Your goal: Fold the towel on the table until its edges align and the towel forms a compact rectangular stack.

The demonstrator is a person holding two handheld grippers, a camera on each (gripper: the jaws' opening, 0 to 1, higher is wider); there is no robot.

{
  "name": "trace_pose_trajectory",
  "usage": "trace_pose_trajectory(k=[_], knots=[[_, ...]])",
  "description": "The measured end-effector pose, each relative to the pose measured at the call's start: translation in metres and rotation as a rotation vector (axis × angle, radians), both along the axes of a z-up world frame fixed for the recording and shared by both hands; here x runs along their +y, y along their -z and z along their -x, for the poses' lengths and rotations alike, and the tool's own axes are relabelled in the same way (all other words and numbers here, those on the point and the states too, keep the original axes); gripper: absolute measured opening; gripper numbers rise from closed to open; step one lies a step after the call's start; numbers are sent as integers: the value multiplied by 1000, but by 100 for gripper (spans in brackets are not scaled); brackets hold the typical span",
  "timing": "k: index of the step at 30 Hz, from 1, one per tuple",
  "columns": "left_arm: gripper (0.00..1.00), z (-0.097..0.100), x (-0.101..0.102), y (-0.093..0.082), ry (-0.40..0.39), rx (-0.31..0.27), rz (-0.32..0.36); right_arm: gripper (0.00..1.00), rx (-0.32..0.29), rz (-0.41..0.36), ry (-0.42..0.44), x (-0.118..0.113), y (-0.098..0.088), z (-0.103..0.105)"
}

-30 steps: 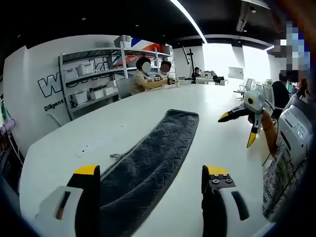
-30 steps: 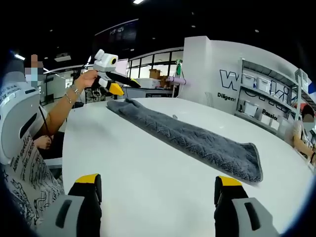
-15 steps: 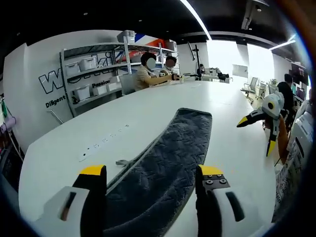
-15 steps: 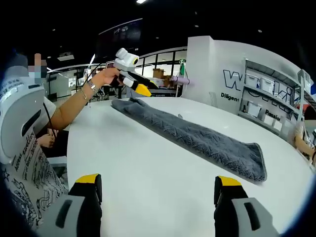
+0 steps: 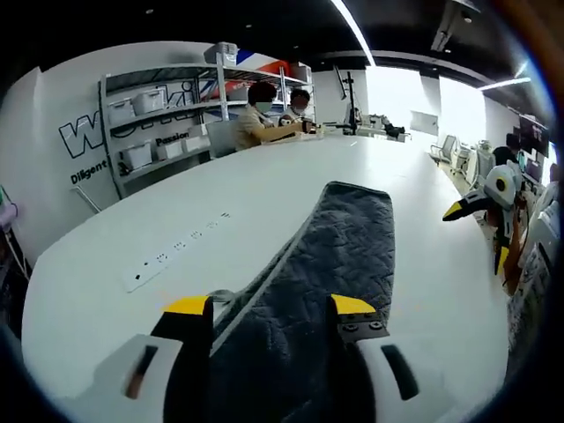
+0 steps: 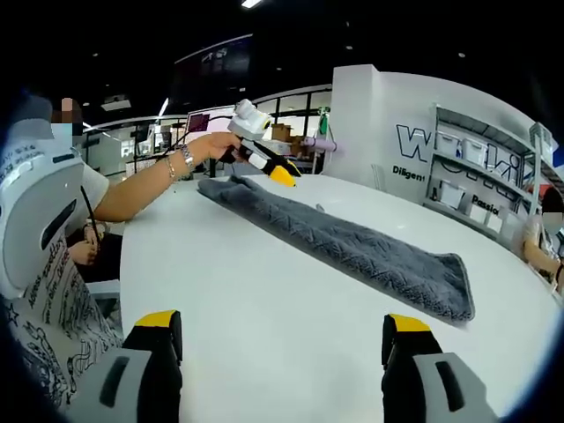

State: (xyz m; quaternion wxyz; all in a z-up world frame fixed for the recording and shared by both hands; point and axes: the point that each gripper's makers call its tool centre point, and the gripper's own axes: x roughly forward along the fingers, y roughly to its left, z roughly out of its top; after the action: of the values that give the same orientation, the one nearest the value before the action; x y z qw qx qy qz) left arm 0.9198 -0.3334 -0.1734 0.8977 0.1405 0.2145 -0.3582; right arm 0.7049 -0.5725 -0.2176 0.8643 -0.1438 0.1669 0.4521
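Now the left gripper (image 5: 269,308) has closed in over the near end of the towel (image 6: 352,251), jaws apart; the right gripper (image 6: 278,330), also apart, waits above the bare surface (image 6: 264,308), so grasping is imminent.

The left hand-held gripper (image 5: 271,308) has a white body and black jaws capped in yellow, with two screws on one jaw. The right hand-held gripper (image 6: 285,333) matches it. The person wears a white patterned shirt (image 6: 40,264) and a wrist bracelet (image 6: 187,159).
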Motion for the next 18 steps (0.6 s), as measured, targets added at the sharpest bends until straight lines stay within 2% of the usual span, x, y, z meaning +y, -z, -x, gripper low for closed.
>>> trace_pose_trajectory(k=[5,8,15,18], knots=[[44,-18,2,20,-27,37,-46,98,-2,-4,11,-3,-1,1],[42,-18,-7,29,2,89,-16,98,-3,-5,16,-4,-1,1],[41,-20,-15,41,15,114,-35,98,-2,2,5,-4,0,6],[36,-28,-14,43,-2,118,-27,97,2,1,-2,-3,1,8]])
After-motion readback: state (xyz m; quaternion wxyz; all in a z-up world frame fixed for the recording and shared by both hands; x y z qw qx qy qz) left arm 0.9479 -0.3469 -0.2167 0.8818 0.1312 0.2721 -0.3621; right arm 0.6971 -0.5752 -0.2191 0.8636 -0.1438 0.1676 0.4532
